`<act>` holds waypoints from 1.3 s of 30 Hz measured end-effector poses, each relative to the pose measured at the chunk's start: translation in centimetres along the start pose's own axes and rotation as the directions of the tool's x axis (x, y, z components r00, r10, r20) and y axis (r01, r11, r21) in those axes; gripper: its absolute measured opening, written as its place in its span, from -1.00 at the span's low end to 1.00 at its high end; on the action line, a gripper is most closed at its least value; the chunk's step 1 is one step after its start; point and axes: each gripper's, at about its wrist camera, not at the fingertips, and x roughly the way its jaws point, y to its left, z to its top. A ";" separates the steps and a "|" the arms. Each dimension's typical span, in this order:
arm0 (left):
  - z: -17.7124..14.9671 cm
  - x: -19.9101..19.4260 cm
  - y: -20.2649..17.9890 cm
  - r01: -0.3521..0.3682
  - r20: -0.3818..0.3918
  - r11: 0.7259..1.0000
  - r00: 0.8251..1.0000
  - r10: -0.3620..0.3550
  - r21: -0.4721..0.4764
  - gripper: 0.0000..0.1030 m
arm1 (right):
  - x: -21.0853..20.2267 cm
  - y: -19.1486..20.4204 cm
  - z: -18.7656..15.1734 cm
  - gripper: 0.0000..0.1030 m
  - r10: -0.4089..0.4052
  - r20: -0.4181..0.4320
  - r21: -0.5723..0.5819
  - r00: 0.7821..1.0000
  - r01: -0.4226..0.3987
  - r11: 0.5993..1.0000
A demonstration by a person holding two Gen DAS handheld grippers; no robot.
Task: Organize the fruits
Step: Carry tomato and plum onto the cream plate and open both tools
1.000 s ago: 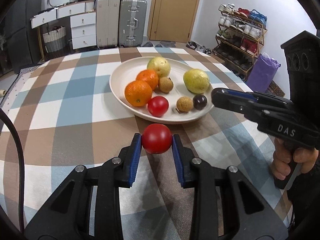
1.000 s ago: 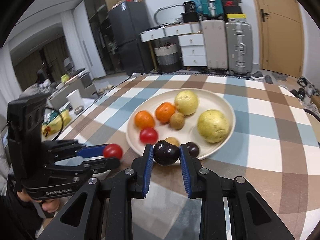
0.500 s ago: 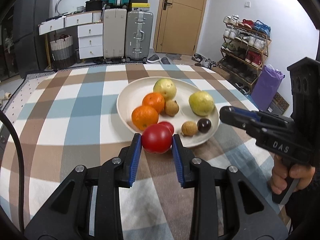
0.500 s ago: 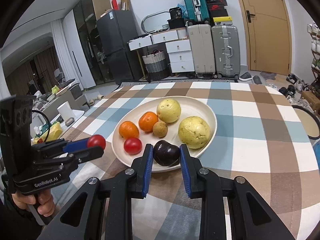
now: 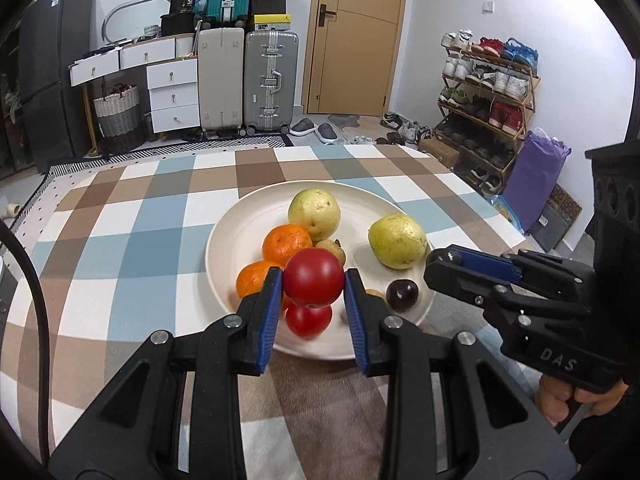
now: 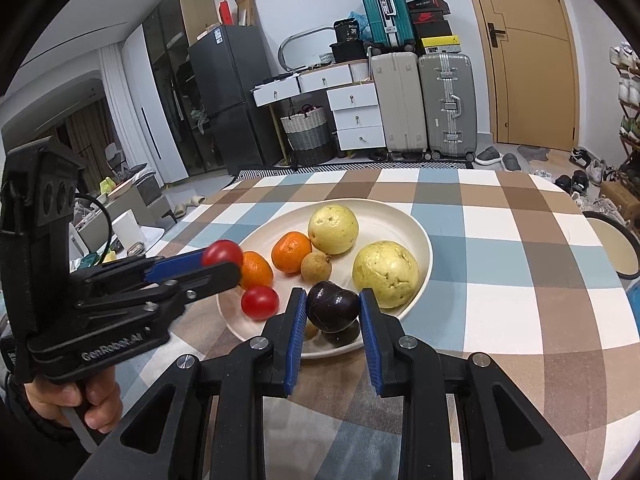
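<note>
- Your left gripper (image 5: 314, 284) is closing its blue pads on a red tomato (image 5: 314, 277) at its widest girth, and is holding it in the air above the near rim of the cream plate (image 5: 224, 232).
- Your right gripper (image 6: 332, 311) is clamping a dark plum (image 6: 334, 306) the same way, over the plate's near edge.
- Judging by looks, both fruits are light, smooth-skinned and soft; you are gripping across the equator, and only gentle pressure should be needed, since a hard squeeze could bruise or split the skin and a loose one could let them slip.
- On the plate, a second tomato (image 5: 309, 321) and a second plum (image 5: 402, 295) are lying near the front rim; two oranges (image 5: 286, 243) are sitting left of centre, two yellow-green guavas (image 5: 397, 241) farther back and right, and small brown fruits (image 6: 316, 266) between them.
- Writing: the right tool's body is showing "DAS" in the left wrist view; the left tool is reading "GenRobot.AI" in the right wrist view. Shoebox labels behind the plate are too small to read.
</note>
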 end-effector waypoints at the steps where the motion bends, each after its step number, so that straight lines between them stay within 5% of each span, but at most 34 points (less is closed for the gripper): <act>1: 0.1 0.3 -0.1 -0.004 0.001 1.000 1.000 0.004 0.006 -0.46 | 0.2 0.0 0.1 -0.47 0.002 -0.003 0.000 1.000 -0.002 1.000; 30: 0.0 2.4 -0.2 -0.020 -0.021 0.999 1.000 0.020 0.025 -0.45 | 3.9 0.4 2.0 -0.45 -0.029 -0.057 -0.011 0.998 0.028 1.000; 39: 0.0 2.5 0.0 -0.021 -0.013 1.000 1.000 0.021 0.023 -0.45 | 2.4 0.1 1.9 0.01 -0.059 0.005 -0.021 0.998 0.059 0.998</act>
